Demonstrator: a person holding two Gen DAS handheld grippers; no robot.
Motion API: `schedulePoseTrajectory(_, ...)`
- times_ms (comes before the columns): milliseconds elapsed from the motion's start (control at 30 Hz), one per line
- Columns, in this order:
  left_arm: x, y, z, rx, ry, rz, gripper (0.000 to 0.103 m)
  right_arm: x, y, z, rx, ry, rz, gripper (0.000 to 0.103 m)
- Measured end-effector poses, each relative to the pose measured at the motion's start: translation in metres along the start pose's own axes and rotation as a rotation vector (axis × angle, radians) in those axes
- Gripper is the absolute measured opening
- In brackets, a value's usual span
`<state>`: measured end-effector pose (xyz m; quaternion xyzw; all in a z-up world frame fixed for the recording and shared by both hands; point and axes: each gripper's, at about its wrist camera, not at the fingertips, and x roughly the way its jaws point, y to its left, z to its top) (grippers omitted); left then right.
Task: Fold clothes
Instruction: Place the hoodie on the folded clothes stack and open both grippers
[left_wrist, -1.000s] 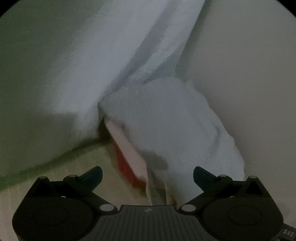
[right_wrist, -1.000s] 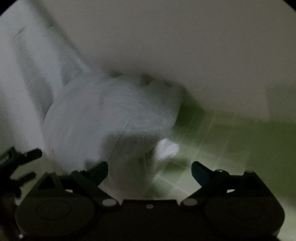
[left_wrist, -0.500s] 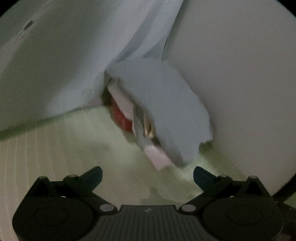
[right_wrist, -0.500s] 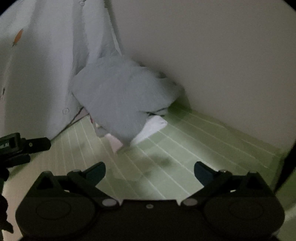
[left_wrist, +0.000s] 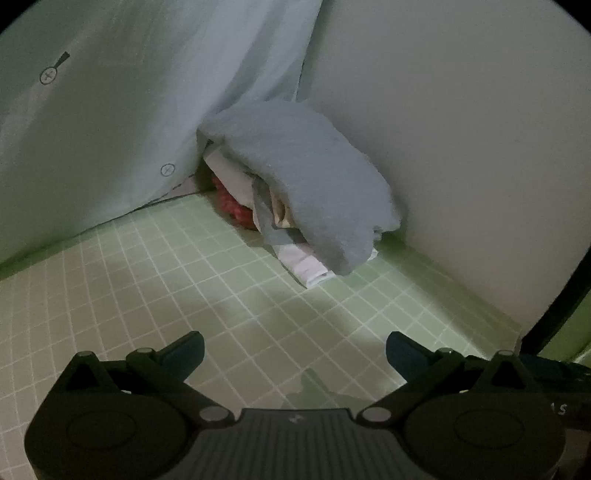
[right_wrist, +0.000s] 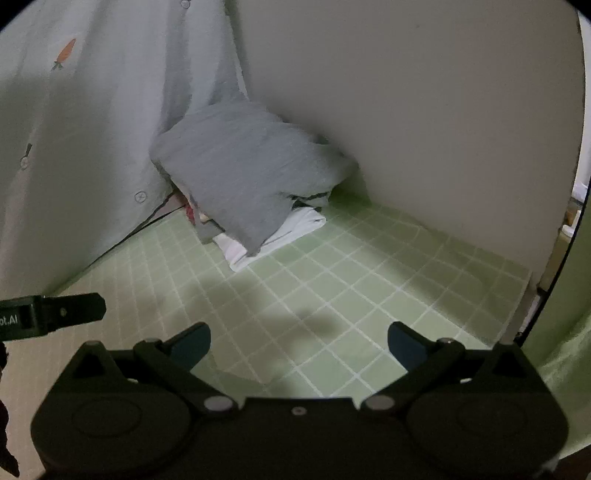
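A stack of folded clothes sits in the far corner of the green checked surface (left_wrist: 221, 295). On top lies a grey folded garment (left_wrist: 306, 177) (right_wrist: 243, 173), with a white one (left_wrist: 306, 269) (right_wrist: 273, 236) at the bottom and a red one (left_wrist: 232, 205) peeking out at the left. My left gripper (left_wrist: 295, 350) stands open well short of the stack, holding nothing. My right gripper (right_wrist: 299, 341) is open too, equally far back and empty. A fingertip of the left gripper (right_wrist: 70, 312) shows at the left edge of the right wrist view.
A pale printed sheet (left_wrist: 110, 110) (right_wrist: 92, 110) hangs down on the left of the stack. A plain light wall (left_wrist: 461, 147) (right_wrist: 406, 110) closes the right side. The green checked surface (right_wrist: 332, 288) lies bare between grippers and stack. A dark edge (left_wrist: 554, 306) bounds it at right.
Both grippers have pulled back from the grey garment, which now rests on the stack; the stack looks smaller and farther away. Both stay open.
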<state>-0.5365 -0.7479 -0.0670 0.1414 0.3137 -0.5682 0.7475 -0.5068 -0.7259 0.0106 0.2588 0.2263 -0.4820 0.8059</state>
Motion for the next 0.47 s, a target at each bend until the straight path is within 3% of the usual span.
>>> schedulePoseTrajectory(467,-0.0079,-0.0054,-0.0037,0.009,-0.005,-0.02,0.103,-0.0056,0.0004,-0.0043,-0.001,-0.011,-0.007,0.103)
